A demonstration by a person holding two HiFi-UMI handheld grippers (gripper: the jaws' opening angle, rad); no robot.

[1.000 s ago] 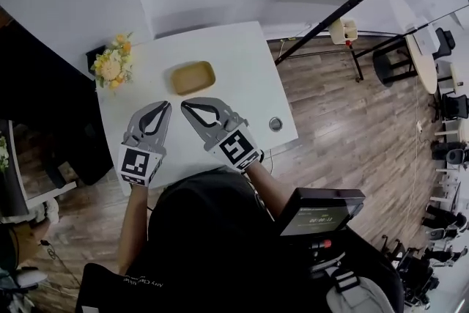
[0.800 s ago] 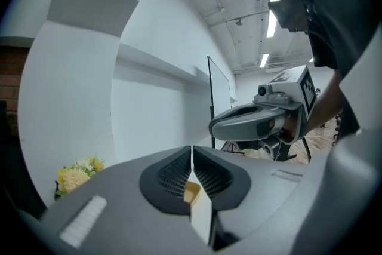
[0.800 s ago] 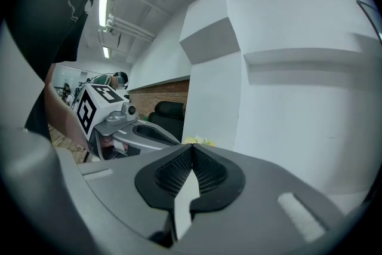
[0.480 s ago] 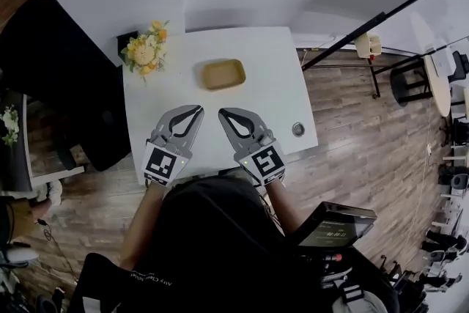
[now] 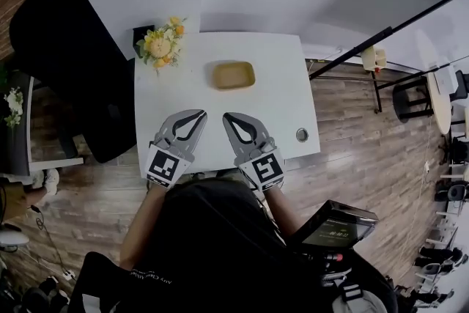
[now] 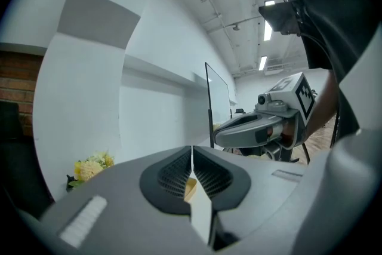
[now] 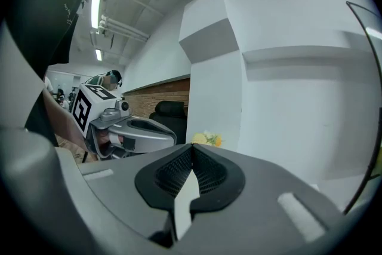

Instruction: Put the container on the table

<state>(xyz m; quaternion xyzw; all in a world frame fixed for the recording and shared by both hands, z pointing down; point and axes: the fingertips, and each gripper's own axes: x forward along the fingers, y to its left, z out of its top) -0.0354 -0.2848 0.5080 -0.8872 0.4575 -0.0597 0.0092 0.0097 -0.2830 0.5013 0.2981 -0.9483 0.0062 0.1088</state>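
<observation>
A shallow tan rectangular container [image 5: 234, 75] is sitting on the white rectangular table [image 5: 278, 99], in the far half of the tabletop and roughly midway across it. A bunch of yellow and white flowers [image 5: 161, 46] is standing at the table's far left corner, well apart from the container, and a small round metal object [image 5: 302, 134] is lying near the right edge. In the head view the person is holding both tools over the near half of the table, side by side and pointing toward the container, with clear tabletop between them and it. The left gripper [image 5: 199, 114] is keeping its jaws pressed together at the tips with nothing clamped between them. Its own view shows the closed tips [image 6: 191, 149] and, through the slit lower down, a sliver of the tan container [image 6: 190, 188] beyond. The right gripper [image 5: 228, 116] is likewise holding its jaws together and gripping nothing [image 7: 191, 146]. Each gripper view is catching the other tool just beside it, and the flowers [image 7: 206, 139] are showing past the right one. A black chair [image 5: 58, 48] is standing on the wood-plank floor [image 5: 366, 135] to the table's left.
</observation>
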